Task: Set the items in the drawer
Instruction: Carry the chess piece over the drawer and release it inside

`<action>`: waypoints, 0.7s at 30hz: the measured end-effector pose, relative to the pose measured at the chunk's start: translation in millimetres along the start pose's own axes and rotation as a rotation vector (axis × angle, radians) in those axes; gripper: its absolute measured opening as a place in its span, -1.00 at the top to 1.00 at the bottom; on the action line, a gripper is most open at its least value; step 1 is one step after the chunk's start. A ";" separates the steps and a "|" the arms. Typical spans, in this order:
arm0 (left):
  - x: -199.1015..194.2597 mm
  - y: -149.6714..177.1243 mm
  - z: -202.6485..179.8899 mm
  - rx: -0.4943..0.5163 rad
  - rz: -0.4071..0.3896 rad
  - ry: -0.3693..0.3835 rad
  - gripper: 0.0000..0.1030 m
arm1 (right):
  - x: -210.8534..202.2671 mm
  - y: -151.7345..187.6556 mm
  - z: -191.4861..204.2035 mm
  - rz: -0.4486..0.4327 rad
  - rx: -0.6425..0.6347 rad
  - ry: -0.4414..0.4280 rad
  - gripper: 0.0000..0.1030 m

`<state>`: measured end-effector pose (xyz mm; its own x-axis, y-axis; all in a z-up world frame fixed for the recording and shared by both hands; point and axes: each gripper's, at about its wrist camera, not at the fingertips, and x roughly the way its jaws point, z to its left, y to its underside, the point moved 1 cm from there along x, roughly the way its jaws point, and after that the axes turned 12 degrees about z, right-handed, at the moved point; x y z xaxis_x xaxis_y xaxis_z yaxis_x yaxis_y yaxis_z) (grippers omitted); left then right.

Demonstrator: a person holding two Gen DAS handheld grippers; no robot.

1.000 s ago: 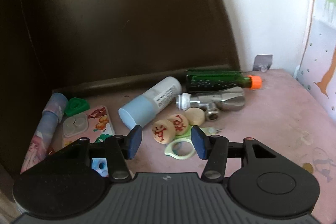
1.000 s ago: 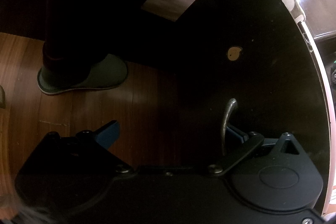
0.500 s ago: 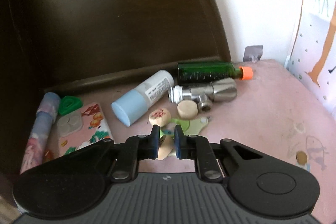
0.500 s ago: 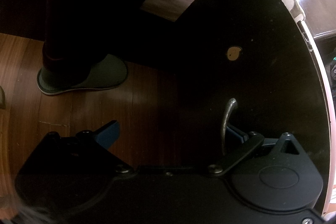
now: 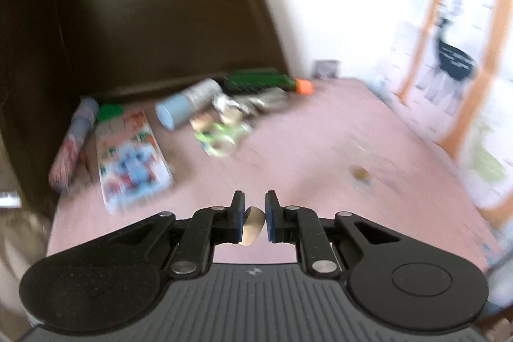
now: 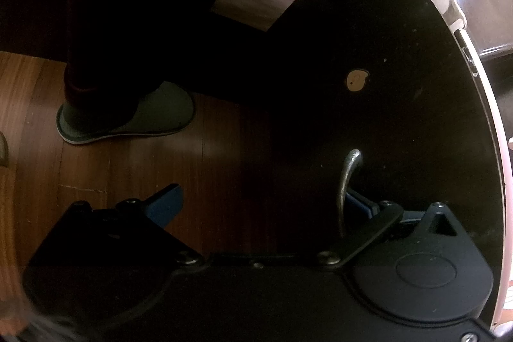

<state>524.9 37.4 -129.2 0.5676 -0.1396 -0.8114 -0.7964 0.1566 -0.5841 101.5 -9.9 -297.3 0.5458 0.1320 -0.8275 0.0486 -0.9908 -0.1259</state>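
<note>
My left gripper [image 5: 253, 210] is shut on a round wooden chess piece [image 5: 253, 226], held on edge above the pink table top [image 5: 320, 156]. Behind lie a white-and-blue bottle [image 5: 189, 104], a green bottle with an orange cap [image 5: 263, 80], a metal valve [image 5: 256, 103], more wooden pieces [image 5: 202, 120] and green scissors [image 5: 221, 138]. My right gripper [image 6: 259, 204] is open; its right finger [image 6: 359, 204] is hooked behind the metal handle [image 6: 348, 178] of the dark drawer front [image 6: 400, 117].
A colourful flat packet [image 5: 131, 159], a rolled tube [image 5: 72, 143] and a green triangle piece [image 5: 110, 111] lie at the table's left. A dark headboard [image 5: 144, 5] stands behind. A coin [image 5: 359, 172] lies on the right. A slippered foot [image 6: 128, 117] stands on the wooden floor.
My left gripper closed on a wooden piece from the pile, then lifted and pulled back with it; the view is blurred by motion. The right gripper has not moved.
</note>
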 end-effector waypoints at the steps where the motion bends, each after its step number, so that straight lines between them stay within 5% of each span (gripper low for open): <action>1: -5.0 7.9 -5.3 0.008 0.016 -0.003 0.76 | 0.1 -0.1 -0.3 0.001 0.001 -0.001 -1.00; 9: -41.1 70.3 -49.0 0.053 0.127 -0.034 0.76 | 2.1 -1.7 -0.1 0.009 0.002 0.000 -1.00; 21: -52.3 118.4 -87.1 0.072 0.197 -0.028 0.76 | 3.9 -5.1 0.0 0.034 -0.002 0.000 -1.00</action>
<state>382.7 -21.9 -154.1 0.4087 -0.0723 -0.9098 -0.8762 0.2480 -0.4133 103.4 -4.4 -300.0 0.5468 0.0987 -0.8315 0.0322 -0.9948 -0.0969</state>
